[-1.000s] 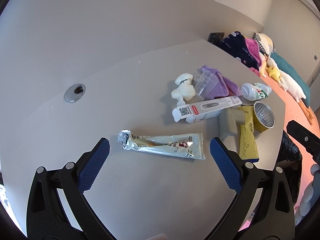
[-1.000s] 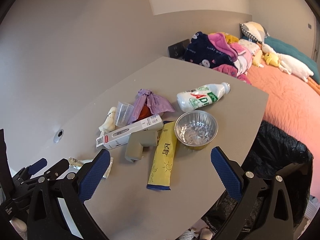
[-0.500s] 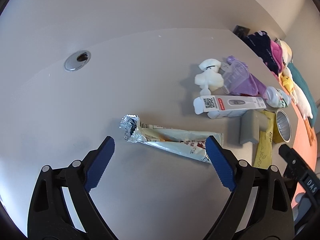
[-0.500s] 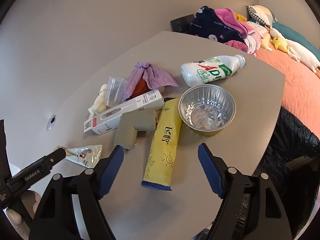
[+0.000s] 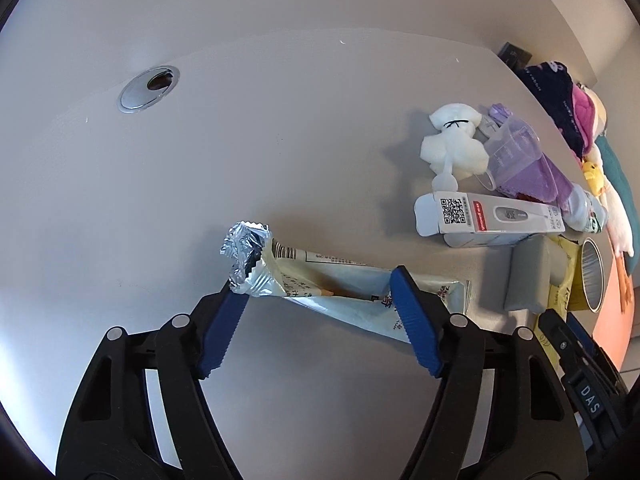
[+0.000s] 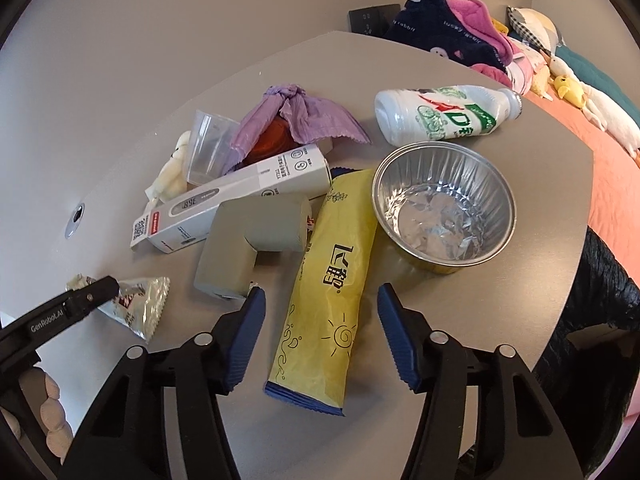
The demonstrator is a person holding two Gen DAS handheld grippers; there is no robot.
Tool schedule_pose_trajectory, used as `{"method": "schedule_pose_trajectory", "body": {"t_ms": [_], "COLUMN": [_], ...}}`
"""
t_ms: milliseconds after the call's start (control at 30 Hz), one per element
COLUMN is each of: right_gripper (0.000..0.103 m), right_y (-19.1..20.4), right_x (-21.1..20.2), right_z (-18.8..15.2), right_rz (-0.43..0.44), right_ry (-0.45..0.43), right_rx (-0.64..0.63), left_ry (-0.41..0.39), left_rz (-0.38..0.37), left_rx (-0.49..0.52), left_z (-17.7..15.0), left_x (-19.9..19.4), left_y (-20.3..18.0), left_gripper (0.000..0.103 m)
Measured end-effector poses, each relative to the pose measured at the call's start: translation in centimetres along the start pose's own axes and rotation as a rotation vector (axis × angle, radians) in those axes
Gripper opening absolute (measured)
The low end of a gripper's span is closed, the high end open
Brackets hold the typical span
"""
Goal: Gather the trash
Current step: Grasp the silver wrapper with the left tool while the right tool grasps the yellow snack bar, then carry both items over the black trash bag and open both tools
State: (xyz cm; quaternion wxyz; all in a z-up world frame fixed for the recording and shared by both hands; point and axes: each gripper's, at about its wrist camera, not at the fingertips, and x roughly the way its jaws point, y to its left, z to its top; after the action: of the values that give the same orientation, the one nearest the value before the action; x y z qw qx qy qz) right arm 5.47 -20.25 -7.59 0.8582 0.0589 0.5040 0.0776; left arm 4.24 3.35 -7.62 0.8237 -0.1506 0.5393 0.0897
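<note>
My left gripper (image 5: 316,312) is open, its jaws on either side of a pale foil snack wrapper (image 5: 320,276) lying on the grey table (image 5: 280,140). My right gripper (image 6: 320,326) is open, its jaws on either side of a yellow snack wrapper (image 6: 332,276). Next to it are a foil bowl (image 6: 444,204), a grey foam corner piece (image 6: 248,236), a white thermometer box (image 6: 236,200), a white plastic bottle (image 6: 444,114), a clear cup (image 6: 208,146), a purple cloth (image 6: 296,120) and a white tissue wad (image 5: 454,144).
A cable hole cover (image 5: 149,88) sits at the table's far left. A black trash bag (image 6: 596,284) hangs off the table's right edge. A bed with clothes (image 6: 448,28) and plush toys (image 6: 576,88) lies beyond.
Both grippers have come down and forward. The left jaws now straddle the foil wrapper and have narrowed. The right jaws now straddle the yellow wrapper and have narrowed.
</note>
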Motion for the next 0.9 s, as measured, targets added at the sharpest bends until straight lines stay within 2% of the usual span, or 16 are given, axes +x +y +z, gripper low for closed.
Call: {"method": "schedule_pose_trajectory", "body": {"t_ms": [100, 167, 267, 400, 433, 533, 900], "right_gripper": [0.046, 0.039, 0.031, 0.021, 0.018, 0.017, 0.016], "right_y": [0.2, 0.3, 0.2, 0.3, 0.3, 0.1, 0.2], "right_x": [0.3, 0.4, 0.4, 0.1, 0.0, -0.3, -3.5], "right_z": [0.1, 0.2, 0.2, 0.3, 0.3, 0.5, 1.9], "right_rz": [-0.016, -0.027, -0.017, -0.008, 0.001, 0.030, 0.101], "right_ry": [-0.001, -0.003, -0.004, -0.023, -0.029, -0.045, -0.131], "right_rx": [-0.021, -0.034, -0.041, -0.048, -0.044, -0.034, -0.022], "left_ry": [-0.006, -0.018, -0.038, -0.078, -0.091, -0.119, -0.215], "left_rz": [0.034, 0.080, 0.123, 0.098, 0.080, 0.026, -0.020], "left_rx": [0.008, 0.016, 0.026, 0.032, 0.025, 0.004, 0.019], "left_z": [0.1, 0.2, 0.3, 0.2, 0.2, 0.0, 0.7], "left_x": [0.1, 0.1, 0.2, 0.0, -0.1, -0.4, -4.7], "left_y": [-0.2, -0.4, -0.4, 0.2, 0.5, 1.3, 1.2], "left_gripper": [0.067, 0.053, 0.040, 0.029, 0.022, 0.014, 0.013]}}
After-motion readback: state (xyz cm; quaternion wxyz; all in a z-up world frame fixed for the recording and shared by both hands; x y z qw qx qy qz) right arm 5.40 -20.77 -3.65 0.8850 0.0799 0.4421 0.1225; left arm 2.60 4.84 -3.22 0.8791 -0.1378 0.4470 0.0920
